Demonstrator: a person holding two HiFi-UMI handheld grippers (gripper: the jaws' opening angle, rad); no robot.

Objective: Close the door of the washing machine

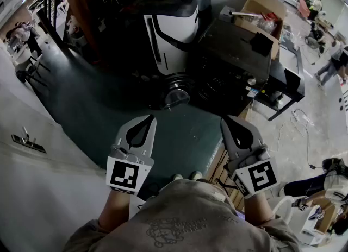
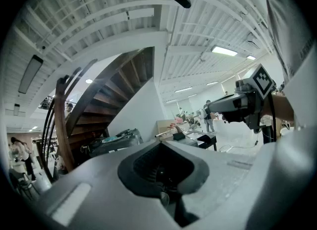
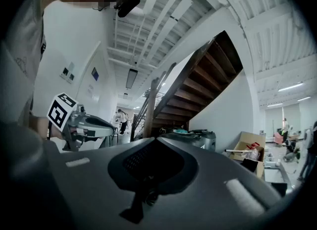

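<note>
A: Ahead on the dark floor (image 1: 98,109): black washing machine (image 1: 234,61), front facing this way.
B: Door (image 1: 176,92)?
A: Round, swung open at the front's left edge, jutting outward.
B: Claws?
A: Left gripper (image 1: 148,119), right gripper (image 1: 227,120): both pressed together, empty, level, well short of it.

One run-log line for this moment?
left gripper: shut, empty | right gripper: shut, empty | black front-loading washing machine: round glass door appears open, untouched

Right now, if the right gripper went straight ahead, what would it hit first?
Most likely the black washing machine in front of the right gripper, though depth and height are hard to judge; it might pass over the top.
</note>
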